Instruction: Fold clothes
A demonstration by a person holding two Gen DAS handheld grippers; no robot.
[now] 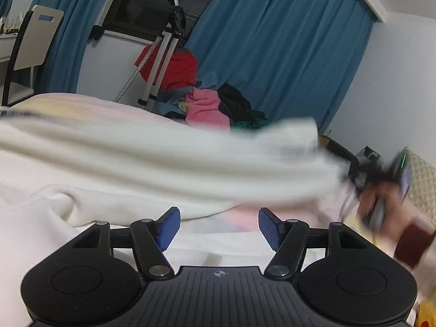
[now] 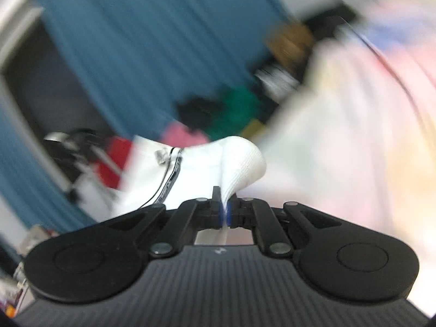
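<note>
A white garment (image 1: pixel 152 158) stretches across the left wrist view as a blurred band above the bed, its lower part lying crumpled on the sheet. My left gripper (image 1: pixel 219 227) is open, its blue pads (image 1: pixel 169 227) low over the bed with nothing between them. At the right edge, blurred, the right gripper (image 1: pixel 381 190) and a person's hand pull the cloth's end. In the right wrist view my right gripper (image 2: pixel 225 214) is shut on a ribbed white edge of the garment (image 2: pixel 234 163), which carries a black striped trim (image 2: pixel 174 169).
A pastel pink and yellow bedsheet (image 1: pixel 81 106) covers the bed. Behind it lies a pile of clothes (image 1: pixel 209 106) in pink, red, black and green beside a tripod (image 1: pixel 160 54). Blue curtains (image 1: pixel 286 54), a dark window and a chair (image 1: pixel 30 46) stand at the back.
</note>
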